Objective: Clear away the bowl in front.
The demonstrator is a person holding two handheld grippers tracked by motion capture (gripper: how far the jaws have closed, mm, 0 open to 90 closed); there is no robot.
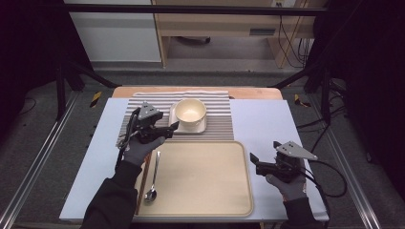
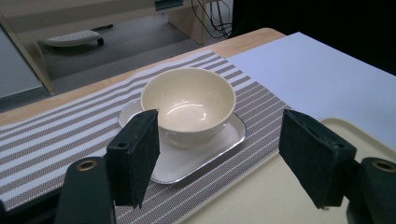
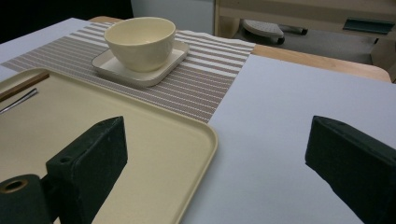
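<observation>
Sitting empty on a small square white plate [image 2: 201, 154] atop the grey-and-white striped placemat [image 1: 219, 125]: a round cream glazed ceramic bowl [image 2: 189, 105], probably rigid, slick, chippable, moderately heavy. Best taken across the rim wall, or lifted by the plate edge instead. Left gripper [image 2: 219, 158] gaping wide, holding nothing, just short of the plate. Right gripper [image 3: 224, 163] likewise wide open and empty, straddling the corner of the beige plastic tray [image 1: 229, 200]. On the tray, near its left edge: a steel spoon [image 1: 153, 183] and a brown wooden stick [image 1: 142, 183], otherwise bare.

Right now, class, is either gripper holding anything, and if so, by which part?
Nothing is held. The left gripper is open beside the bowl's square plate; the right gripper is open at the tray's right edge.
</observation>
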